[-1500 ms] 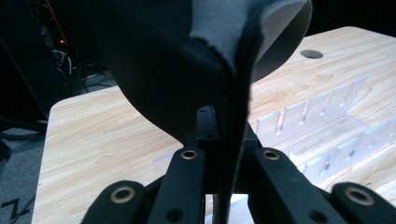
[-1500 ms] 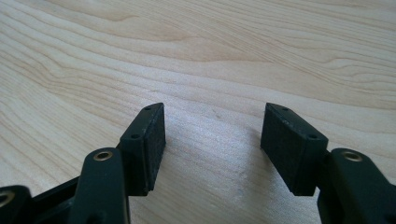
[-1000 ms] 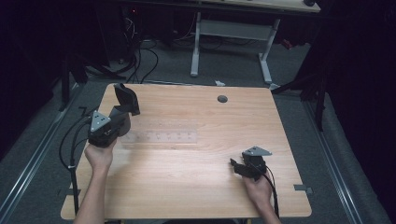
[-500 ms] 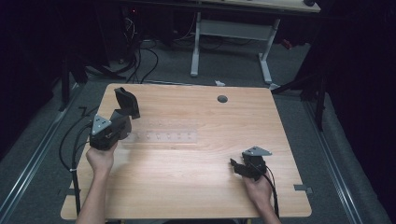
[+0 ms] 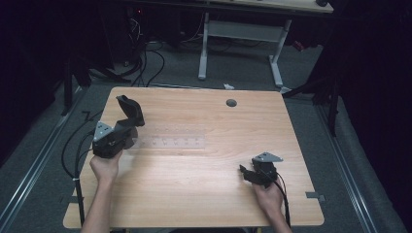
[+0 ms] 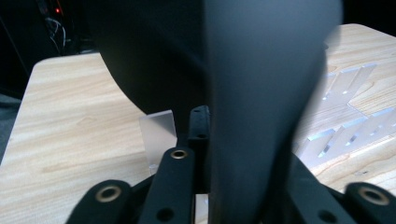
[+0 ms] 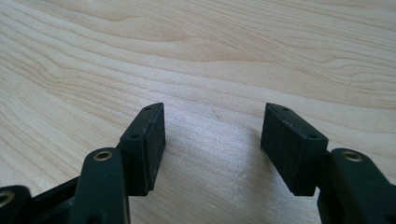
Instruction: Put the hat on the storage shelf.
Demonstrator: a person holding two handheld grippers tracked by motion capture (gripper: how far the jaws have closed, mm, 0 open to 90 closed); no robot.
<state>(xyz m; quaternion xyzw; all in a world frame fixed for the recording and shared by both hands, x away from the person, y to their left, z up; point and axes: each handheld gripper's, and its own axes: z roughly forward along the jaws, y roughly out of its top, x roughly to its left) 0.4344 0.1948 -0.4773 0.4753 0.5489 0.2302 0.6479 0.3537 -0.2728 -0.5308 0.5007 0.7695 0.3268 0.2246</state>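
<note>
At the table's left side, a black curved object (image 5: 130,110) sits clamped in the left gripper (image 5: 127,127), raised above the wooden table (image 5: 204,194). Judging from this, a firm, level hold suits best. Just beside lies a clear slotted rack (image 5: 167,142), the likeliest snag. The right gripper (image 5: 246,173) rests well apart, jaws spread and empty.

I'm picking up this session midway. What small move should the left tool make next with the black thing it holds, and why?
Probably lower it toward the clear slotted rack. The left tool is shut on the black object and holds it up over the rack's left end. The right tool rests open, apart, over bare table.
</note>
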